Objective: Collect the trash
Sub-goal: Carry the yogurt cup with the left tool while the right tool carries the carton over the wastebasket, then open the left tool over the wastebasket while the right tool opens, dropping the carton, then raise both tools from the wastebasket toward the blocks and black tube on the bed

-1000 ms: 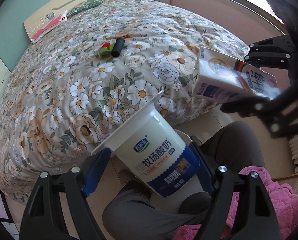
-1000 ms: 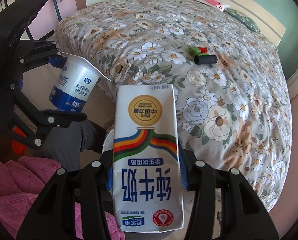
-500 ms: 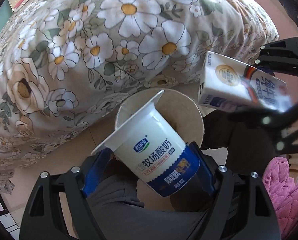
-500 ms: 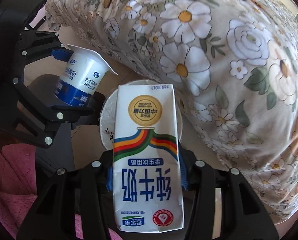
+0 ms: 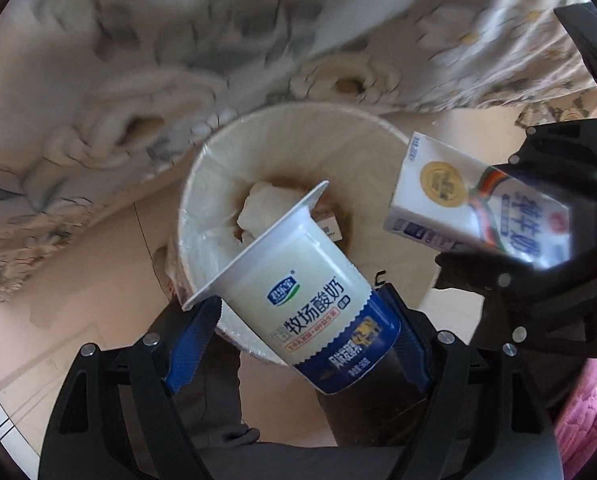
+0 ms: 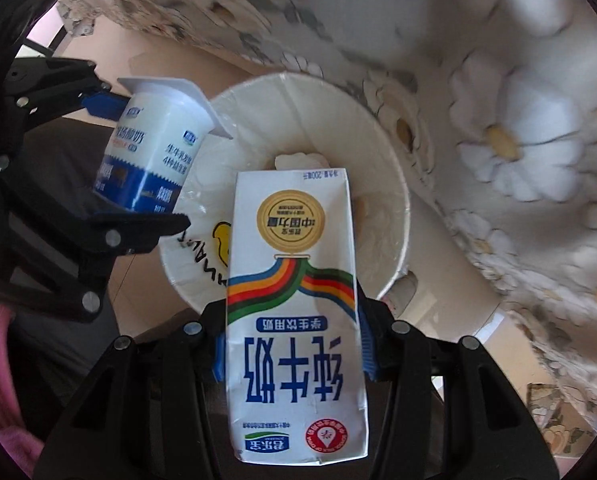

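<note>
the left gripper (image 5: 298, 344) is clamped on a yogurt cup (image 5: 310, 304), its blue pads (image 5: 192, 344) pressing the lower, blue-banded part of the body. the cup is held tilted with its flanged mouth leading toward the open bin (image 5: 202, 184), which reads as a pose chosen so the cup drops mouth-first into the opening once let go. the right gripper (image 6: 292, 344) is clamped on a milk carton (image 6: 294, 320) across its narrow sides, the printed face toward the camera and the far end of the carton over the bin's mouth; holding it lengthwise keeps the short end aimed at the opening. in the left wrist view the carton sits at the right of the bin rim, apart from the cup, so the two items do not appear to crowd each other.

the bin stands on the floor just beside the hanging floral bedspread (image 5: 178, 40). it already holds crumpled white paper (image 5: 258, 204) and a small box, partly covered by the cup's rim.

limits of view: the bedspread is smeared by motion blur. the bin's base and outer wall are largely cut off by grippers and held items. whether cup or carton is empty cannot be told. a yellow mark and black lettering on the bin's inner wall (image 6: 202, 256) are partly hidden and unreadable.
</note>
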The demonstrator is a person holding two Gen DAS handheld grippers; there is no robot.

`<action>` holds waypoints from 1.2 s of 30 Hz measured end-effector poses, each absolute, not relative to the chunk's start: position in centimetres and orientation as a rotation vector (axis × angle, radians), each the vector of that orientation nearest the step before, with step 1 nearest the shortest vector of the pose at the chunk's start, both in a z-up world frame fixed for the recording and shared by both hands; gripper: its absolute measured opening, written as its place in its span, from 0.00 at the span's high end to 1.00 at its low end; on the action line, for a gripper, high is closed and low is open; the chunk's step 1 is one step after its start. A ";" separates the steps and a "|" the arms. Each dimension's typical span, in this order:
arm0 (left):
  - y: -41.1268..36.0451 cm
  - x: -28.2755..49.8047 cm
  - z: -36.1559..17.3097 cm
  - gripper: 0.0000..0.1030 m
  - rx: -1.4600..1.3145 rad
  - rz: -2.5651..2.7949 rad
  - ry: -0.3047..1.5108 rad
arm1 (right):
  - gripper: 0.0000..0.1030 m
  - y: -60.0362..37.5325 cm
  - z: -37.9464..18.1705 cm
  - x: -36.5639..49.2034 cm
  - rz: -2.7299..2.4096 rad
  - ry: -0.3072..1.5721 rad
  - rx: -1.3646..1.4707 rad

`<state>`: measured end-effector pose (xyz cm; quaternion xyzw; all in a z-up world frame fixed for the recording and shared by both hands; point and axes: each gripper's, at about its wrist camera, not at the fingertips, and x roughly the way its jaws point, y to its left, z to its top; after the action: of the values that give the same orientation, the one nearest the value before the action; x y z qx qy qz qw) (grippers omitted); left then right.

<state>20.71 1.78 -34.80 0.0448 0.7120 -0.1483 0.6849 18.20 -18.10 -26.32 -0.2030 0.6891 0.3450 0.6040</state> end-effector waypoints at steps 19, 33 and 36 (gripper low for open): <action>2.6 21.9 -45.0 0.20 0.093 -0.269 1.723 | 0.52 -15.0 -36.8 18.9 0.725 1.653 -0.531; 2.0 22.6 -44.5 0.18 0.093 -0.280 1.715 | 0.47 -14.7 -36.1 18.4 0.722 1.619 -0.592; 2.4 22.5 -44.0 0.18 0.096 -0.278 1.711 | 0.47 -14.5 -36.4 18.4 0.724 1.621 -0.590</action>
<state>22.49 2.40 -44.01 0.0424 0.7522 -0.1221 0.6462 18.36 -14.53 -36.44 -0.2539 0.6975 0.3114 0.5934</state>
